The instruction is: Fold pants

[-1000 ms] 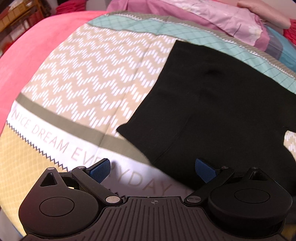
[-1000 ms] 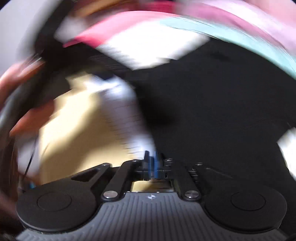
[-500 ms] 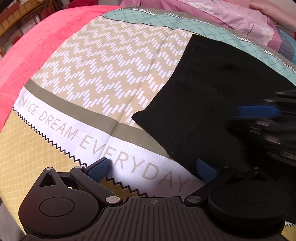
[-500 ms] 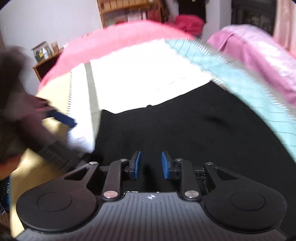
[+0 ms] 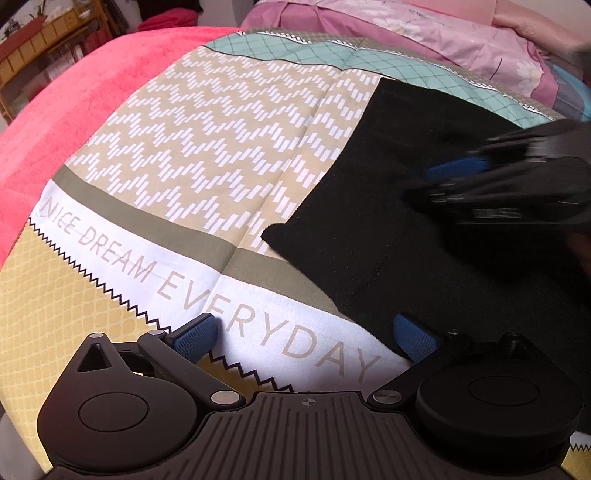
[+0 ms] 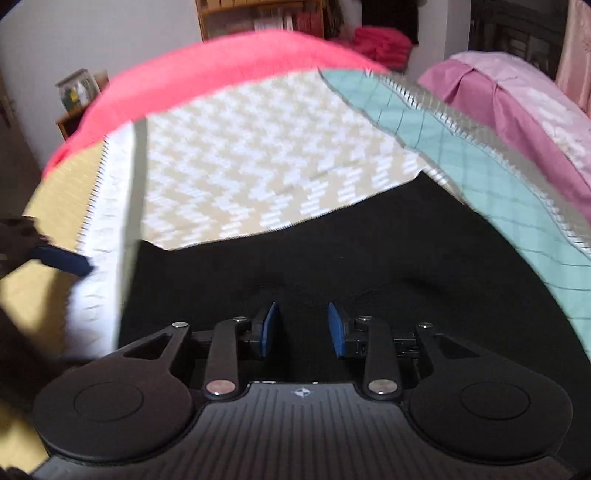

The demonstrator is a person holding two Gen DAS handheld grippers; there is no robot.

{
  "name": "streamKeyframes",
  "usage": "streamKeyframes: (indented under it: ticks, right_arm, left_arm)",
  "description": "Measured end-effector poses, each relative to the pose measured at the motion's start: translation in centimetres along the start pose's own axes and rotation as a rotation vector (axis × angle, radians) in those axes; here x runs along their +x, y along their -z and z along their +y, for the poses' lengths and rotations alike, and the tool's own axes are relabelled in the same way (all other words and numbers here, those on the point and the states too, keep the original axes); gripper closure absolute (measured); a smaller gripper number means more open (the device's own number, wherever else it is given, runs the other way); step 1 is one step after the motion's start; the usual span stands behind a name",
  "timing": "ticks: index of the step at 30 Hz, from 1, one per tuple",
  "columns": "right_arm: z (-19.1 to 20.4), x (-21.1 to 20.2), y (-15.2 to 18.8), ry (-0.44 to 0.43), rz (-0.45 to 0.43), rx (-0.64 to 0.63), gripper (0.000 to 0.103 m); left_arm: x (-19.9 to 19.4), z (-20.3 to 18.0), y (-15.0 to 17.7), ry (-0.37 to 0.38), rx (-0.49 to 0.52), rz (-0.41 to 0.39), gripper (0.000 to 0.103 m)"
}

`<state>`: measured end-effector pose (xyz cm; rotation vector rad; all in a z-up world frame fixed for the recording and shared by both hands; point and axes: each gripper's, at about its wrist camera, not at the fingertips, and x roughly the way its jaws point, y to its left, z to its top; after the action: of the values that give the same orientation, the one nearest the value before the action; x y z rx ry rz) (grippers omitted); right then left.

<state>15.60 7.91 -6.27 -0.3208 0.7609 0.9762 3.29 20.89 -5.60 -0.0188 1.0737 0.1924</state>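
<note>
pants [image 5: 424, 229]: matt black knit cloth, stitched seam. Bedsheet [image 5: 207, 155]: smooth printed woven cotton-look. Left gripper [image 5: 304, 338]: matt black ribbed plastic, shiny metal pivot pins, blue textured pads [image 5: 194, 334]. Red blanket [image 5: 74, 99]: fuzzy fleece.

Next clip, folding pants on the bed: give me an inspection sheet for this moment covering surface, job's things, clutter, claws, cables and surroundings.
Surface: patterned bedspread with zigzag print, a teal band and the words NICE DREAM EVERYDAY, over a red blanket.
Job's things: black pants lying flat on the bedspread, one corner pointing toward the lettering.
Clutter: pink bedding heaped beyond the teal band.
Claws: left claw open wide, holding nothing, one pad at the pants' near edge; right claw open, holding nothing, low over the pants, blurred in the left view.
Cables: nothing seen.
Surroundings: wooden shelving, a small side table with bottles, red cloth pile.
</note>
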Motion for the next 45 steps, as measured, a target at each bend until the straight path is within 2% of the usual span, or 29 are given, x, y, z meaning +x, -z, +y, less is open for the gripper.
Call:
streamKeyframes:
  ticks: [1, 4, 6, 7, 9, 10, 11, 13, 14, 15, 16, 20, 22, 24, 25, 27, 29, 30, 32, 34, 35, 37, 39, 40, 41, 42, 43, 44, 45]
  right_arm:
    - [0.0, 0.5, -0.3, -0.017, -0.075, 0.009, 0.06]
    - [0.8, 1.6, -1.5, 0.013, -0.081, 0.03, 0.056]
    - [1.0, 0.1, -1.8, 0.009, -0.058, 0.012, 0.058]
    - [0.6, -1.5, -1.5, 0.01, -0.091, 0.01, 0.056]
    - [-0.6, -4.0, -0.8, 0.061, -0.15, 0.046, 0.046]
    - [-1.5, -4.1, -0.8, 0.107, -0.151, 0.075, 0.047]
    - [-2.4, -3.3, -1.1, 0.155, -0.122, 0.106, 0.049]
    - [-4.3, 0.1, -1.9, 0.206, -0.016, 0.163, 0.06]
    - [-4.8, 1.0, -2.1, 0.194, -0.051, 0.182, 0.055]
    - [-5.0, 1.2, -2.5, 0.177, -0.095, 0.194, 0.041]
    - [-5.0, 1.6, -2.7, 0.155, -0.094, 0.203, 0.032]
    - [-3.8, -1.5, -0.7, 0.184, -0.1, 0.193, 0.039]
    - [-3.7, -4.4, 1.6, 0.25, -0.124, 0.268, 0.032]
    - [-4.4, -5.0, 3.3, 0.298, -0.072, 0.372, 0.03]
    - [-5.2, -3.7, 3.9, 0.318, -0.029, 0.405, 0.027]
    - [-5.4, -2.7, 3.8, 0.299, -0.1, 0.341, 0.01]
    - [-5.4, -2.3, 2.5, 0.329, -0.039, 0.304, 0.016]
    - [-5.4, -3.3, 2.3, 0.322, -0.054, 0.314, 0.025]
    - [-5.9, -6.9, 3.4, 0.279, -0.125, 0.376, 0.019]
    - [-6.3, -11.0, 5.6, 0.323, -0.184, 0.446, 0.016]
    - [-6.8, -12.5, 6.9, 0.374, -0.18, 0.483, 0.016]
    - [-8.3, -13.4, 9.4, 0.49, -0.1, 0.58, 0.016]
    - [-10.7, -11.6, 11.2, 0.556, 0.039, 0.643, 0.016]
    - [-11.1, -10.7, 11.7, 0.563, 0.025, 0.601, 0.003]
    - [-11.1, -10.4, 11.6, 0.56, -0.028, 0.514, 0.004]
    - [-11.3, -10.0, 11.5, 0.575, -0.006, 0.467, 0.009]
    - [-11.5, -10.4, 11.3, 0.585, 0.008, 0.463, 0.016]
    - [-11.5, -11.7, 11.4, 0.57, -0.016, 0.486, 0.019]
    - [-11.4, -13.5, 12.0, 0.544, -0.06, 0.516, 0.017]
  left_arm:
    - [0.0, 0.0, 0.0, -0.001, 0.0, 0.001, 0.0]
    - [0.2, -0.1, -0.2, -0.002, -0.001, 0.009, 0.0]
    - [0.4, -0.1, -0.3, -0.004, 0.004, 0.01, 0.0]
    - [0.4, -0.1, -0.3, -0.002, 0.002, 0.01, 0.0]
    - [0.4, 0.0, -0.3, 0.001, -0.002, 0.007, 0.0]
    - [0.4, 0.0, -0.3, 0.0, 0.003, 0.0, 0.0]
    - [0.5, 0.0, -0.2, -0.001, 0.008, -0.005, 0.0]
    - [0.5, -0.1, -0.1, -0.005, 0.016, -0.007, 0.0]
    - [0.5, -0.1, -0.1, -0.004, 0.016, -0.005, 0.0]
    - [0.5, 0.0, -0.2, -0.003, 0.014, 0.0, 0.0]
    - [0.6, 0.0, -0.2, -0.003, 0.014, 0.002, 0.0]
    - [0.8, -0.1, -0.4, -0.007, 0.018, 0.012, 0.0]
    - [0.8, 0.2, -0.5, 0.006, 0.01, 0.015, 0.0]
    - [0.8, 0.3, -0.6, 0.01, 0.011, 0.018, 0.0]
    - [0.7, 0.2, -0.7, 0.01, 0.012, 0.023, 0.0]
    - [0.5, 0.2, -1.1, 0.0, 0.006, 0.046, 0.0]
    - [-0.8, 0.3, -1.5, -0.013, -0.006, 0.042, 0.0]
    - [-1.7, 0.3, -1.7, -0.017, -0.002, 0.017, 0.0]
    - [-3.2, -0.2, -2.3, -0.022, 0.019, -0.03, 0.0]
    - [-3.7, -1.5, -3.4, -0.016, 0.053, -0.077, 0.0]
    - [-3.6, -2.4, -4.1, -0.003, 0.074, -0.094, 0.0]
    - [-2.4, -4.8, -6.0, 0.026, 0.107, -0.097, 0.0]
    - [-0.9, -7.6, -7.7, 0.061, 0.119, -0.097, 0.0]
    - [-0.1, -9.0, -8.5, 0.079, 0.119, -0.082, 0.0]
    - [0.6, -10.2, -9.1, 0.099, 0.114, -0.066, 0.0]
    - [1.2, -11.4, -9.7, 0.117, 0.113, -0.059, 0.0]
    - [1.6, -12.8, -10.2, 0.128, 0.122, -0.059, 0.0]
    - [2.0, -14.0, -10.6, 0.136, 0.135, -0.065, 0.0]
    - [2.5, -15.0, -11.2, 0.134, 0.149, -0.07, 0.0]
